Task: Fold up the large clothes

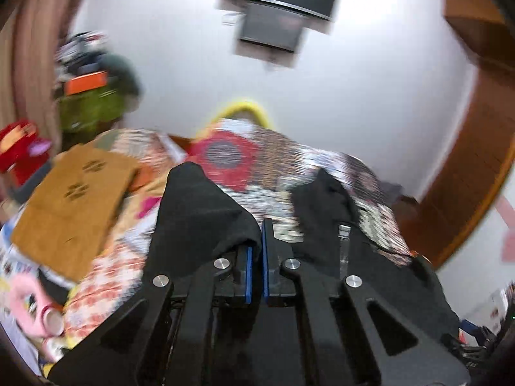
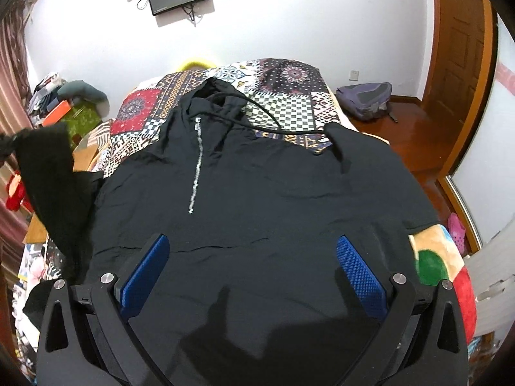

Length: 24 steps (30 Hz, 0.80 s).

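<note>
- Black fabric is pinched between the blue pads of the left gripper [image 1: 256,267], whose jaws are pressed nearly together; what is held looks like a sleeve [image 2: 48,173] of the black hoodie [image 2: 257,199], seen lifted off the bed at the left edge of the right wrist view.
- Nothing is held by the right gripper [image 2: 252,267]: its jaws are spread wide, hovering above the lower body of the garment.
- The hoodie is laid front up across the patchwork bedspread [image 2: 286,109], hood toward the wall, its half zipper [image 2: 197,170] and drawstring exposed.
- The step in hand is judged to be the first fold, the left sleeve being carried inward over the chest; heavy blur in the left wrist view suggests quick motion.
- The next move calls for the sleeve to be laid flat across the body and released, while the hem or right side is pressed or taken by the open gripper.
- The right sleeve [image 2: 341,148] is seen bent up near the shoulder, and will need smoothing.
- Room on the bed is ample toward the wall, where bare bedspread is left beyond the hood.
- The left bed edge is crowded by a brown cardboard sheet [image 1: 74,206] and clutter; on the right, a drop to the wooden floor [image 2: 402,138] lies just past the garment.
</note>
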### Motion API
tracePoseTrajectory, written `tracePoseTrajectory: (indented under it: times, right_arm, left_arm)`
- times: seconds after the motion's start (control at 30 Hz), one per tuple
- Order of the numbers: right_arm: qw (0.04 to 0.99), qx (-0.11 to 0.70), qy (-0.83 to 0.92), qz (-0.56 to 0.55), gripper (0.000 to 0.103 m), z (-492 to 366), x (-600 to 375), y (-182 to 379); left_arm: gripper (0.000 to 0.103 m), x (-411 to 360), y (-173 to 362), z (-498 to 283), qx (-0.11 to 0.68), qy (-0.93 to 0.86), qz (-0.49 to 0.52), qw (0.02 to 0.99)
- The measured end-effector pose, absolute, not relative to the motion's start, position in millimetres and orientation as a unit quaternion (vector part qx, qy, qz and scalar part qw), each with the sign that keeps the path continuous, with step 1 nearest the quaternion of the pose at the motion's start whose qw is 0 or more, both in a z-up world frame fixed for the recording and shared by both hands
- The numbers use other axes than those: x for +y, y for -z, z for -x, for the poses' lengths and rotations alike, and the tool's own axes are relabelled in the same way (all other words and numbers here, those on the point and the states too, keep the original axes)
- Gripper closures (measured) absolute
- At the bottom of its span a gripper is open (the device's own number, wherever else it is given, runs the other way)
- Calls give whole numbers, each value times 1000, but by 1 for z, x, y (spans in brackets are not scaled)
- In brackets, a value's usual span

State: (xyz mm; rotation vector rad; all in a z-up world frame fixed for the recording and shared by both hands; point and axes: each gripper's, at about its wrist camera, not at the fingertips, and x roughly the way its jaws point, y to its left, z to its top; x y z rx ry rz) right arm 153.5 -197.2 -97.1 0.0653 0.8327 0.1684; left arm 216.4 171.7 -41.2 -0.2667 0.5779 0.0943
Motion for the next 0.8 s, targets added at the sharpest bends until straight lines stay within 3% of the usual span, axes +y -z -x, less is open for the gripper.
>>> tracePoseTrajectory:
  times: [0.2, 0.57, 0.67, 0.8]
  right_arm:
    - [912, 406, -62, -10, 0, -151, -215, 103]
    - [903, 427, -49, -3, 0, -150, -232, 117]
    - [902, 428, -52, -1, 0, -147, -231, 116]
    - [904, 424, -60, 2, 0, -145, -226, 111]
  left_arm:
    - [100, 83, 68, -249, 341, 27, 83, 936]
    - [99, -21, 178, -260, 499, 109, 18, 859]
    - [93, -33, 193, -251, 518, 112, 0, 848]
    - [75, -33, 201, -242, 547, 135, 29, 826]
